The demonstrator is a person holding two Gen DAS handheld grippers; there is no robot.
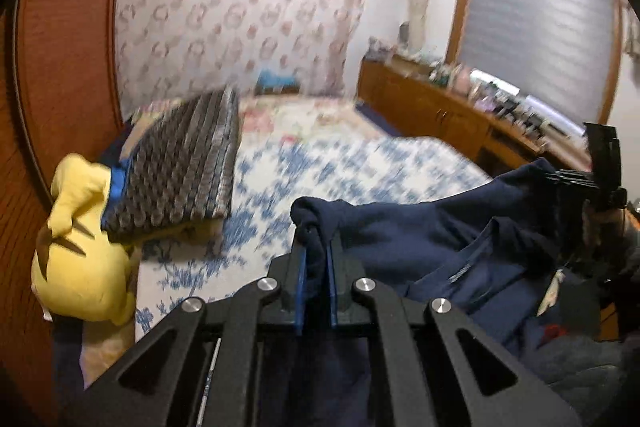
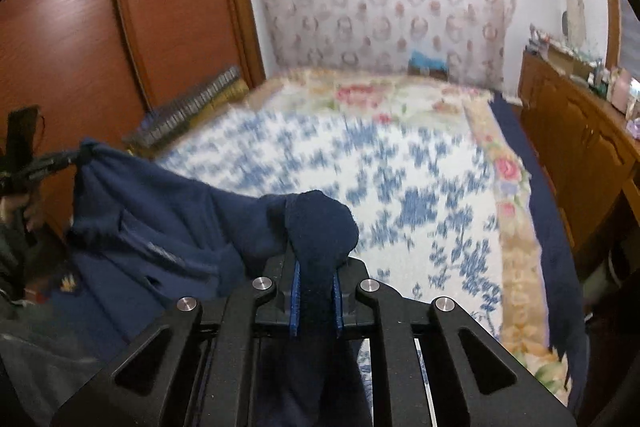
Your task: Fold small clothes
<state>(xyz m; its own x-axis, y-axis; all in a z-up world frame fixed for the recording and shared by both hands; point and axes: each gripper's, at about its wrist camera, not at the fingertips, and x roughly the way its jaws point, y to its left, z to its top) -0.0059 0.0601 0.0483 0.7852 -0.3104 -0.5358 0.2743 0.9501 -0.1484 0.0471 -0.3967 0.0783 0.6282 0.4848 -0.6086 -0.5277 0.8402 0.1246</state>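
A navy blue garment (image 1: 432,227) hangs stretched between my two grippers above the bed. My left gripper (image 1: 316,247) is shut on one bunched corner of it, the cloth pinched between the blue pads. My right gripper (image 2: 316,259) is shut on the other corner of the navy garment (image 2: 160,211), which bulges over the fingertips. Each gripper shows at the edge of the other's view, the right gripper (image 1: 576,177) at the far right and the left gripper (image 2: 72,157) at the far left, both clamped on the cloth. The rest of the garment sags down between them.
A bed with a blue-and-white floral cover (image 2: 400,179) lies below. A yellow plush toy (image 1: 80,251) and a dark patterned pillow (image 1: 180,167) sit at its left edge by a wooden wardrobe (image 2: 72,47). A cluttered wooden cabinet (image 1: 432,107) runs along the right.
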